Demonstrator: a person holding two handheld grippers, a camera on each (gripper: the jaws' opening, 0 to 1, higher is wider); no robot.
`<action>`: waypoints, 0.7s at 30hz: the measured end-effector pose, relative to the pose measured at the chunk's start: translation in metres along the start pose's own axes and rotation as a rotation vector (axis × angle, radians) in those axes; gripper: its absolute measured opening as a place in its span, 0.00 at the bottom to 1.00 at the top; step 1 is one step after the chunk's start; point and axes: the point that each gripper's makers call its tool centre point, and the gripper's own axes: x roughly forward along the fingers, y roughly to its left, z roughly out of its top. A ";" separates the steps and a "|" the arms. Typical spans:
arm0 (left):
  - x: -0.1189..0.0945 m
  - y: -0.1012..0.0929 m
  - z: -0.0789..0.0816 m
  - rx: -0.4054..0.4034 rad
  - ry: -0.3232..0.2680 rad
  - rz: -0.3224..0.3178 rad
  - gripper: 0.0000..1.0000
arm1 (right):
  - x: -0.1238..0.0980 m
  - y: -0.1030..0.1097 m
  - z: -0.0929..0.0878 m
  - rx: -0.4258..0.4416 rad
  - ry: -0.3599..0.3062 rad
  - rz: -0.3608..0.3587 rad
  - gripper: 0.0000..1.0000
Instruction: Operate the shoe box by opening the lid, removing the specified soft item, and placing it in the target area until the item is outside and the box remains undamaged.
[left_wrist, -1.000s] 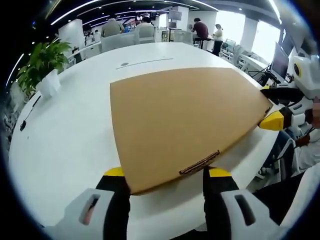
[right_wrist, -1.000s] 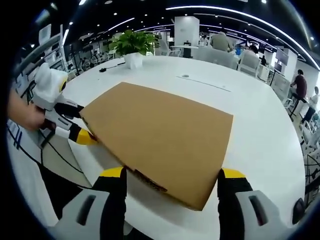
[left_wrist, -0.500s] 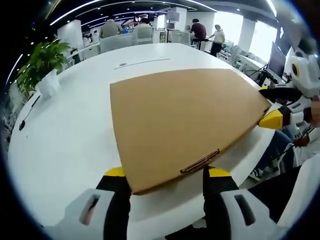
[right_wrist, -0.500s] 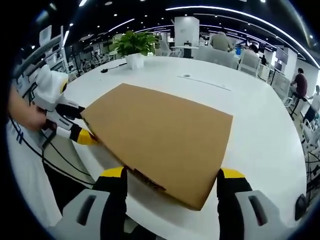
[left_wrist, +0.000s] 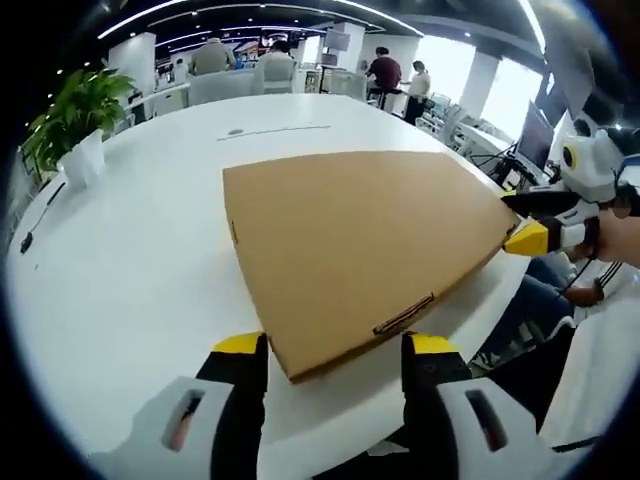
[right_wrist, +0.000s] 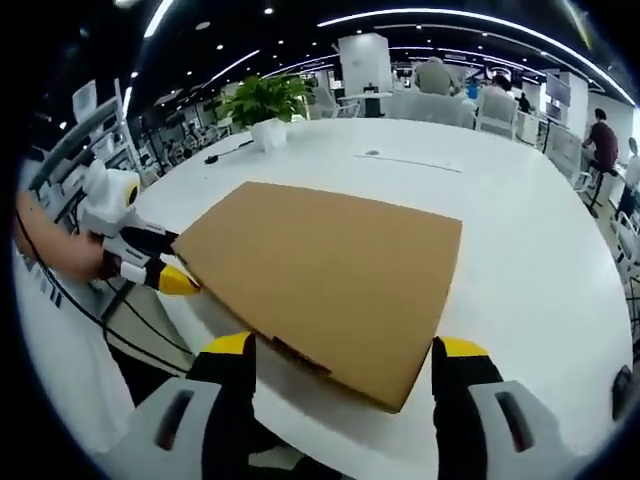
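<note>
Far left on the white tabletop (left_wrist: 120, 250) sits a potted plant (left_wrist: 70, 125) in a white pot, with a dark cable just beside it near the edge. Shoe box (left_wrist: 360, 240) lies flat mid-tabletop, plain brown cardboard, lid closed, one corner toward the near edge and a dark slot mark on its near side. Left tool (left_wrist: 335, 350): jaws spread wide, yellow-tipped fingers either side of the box's near corner, nothing clamped; whether the tips touch the cardboard, cannot tell. In the left gripper view the right tool (left_wrist: 525, 238) comes in from the right, its yellow tip at the box's right corner, touching or just beside it, held by a hand (left_wrist: 620, 235). In the right gripper view the same box (right_wrist: 330, 275) sits between that tool's own fingers; right tool (right_wrist: 345, 350) is likewise spread open, gripping nothing, box edge between the jaws. The left tool (right_wrist: 170, 280) shows there at the box's left corner, yellow tip against it, hand (right_wrist: 70, 255) behind. Soft item can't be seen, lid is shut. Far background: office chairs (right_wrist: 440, 105) along the far tabletop edge, people (left_wrist: 385, 75) standing and seated, ceiling light strips.
</note>
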 end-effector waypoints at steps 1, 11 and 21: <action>-0.002 -0.001 0.001 -0.025 -0.018 -0.018 0.58 | -0.001 0.001 0.003 0.018 -0.024 0.005 0.75; -0.029 -0.008 0.013 -0.257 -0.110 -0.102 0.68 | -0.011 -0.002 0.005 0.152 -0.072 0.032 0.79; -0.051 -0.011 0.030 -0.446 -0.215 -0.197 0.83 | -0.026 -0.013 0.005 0.260 -0.127 0.035 0.70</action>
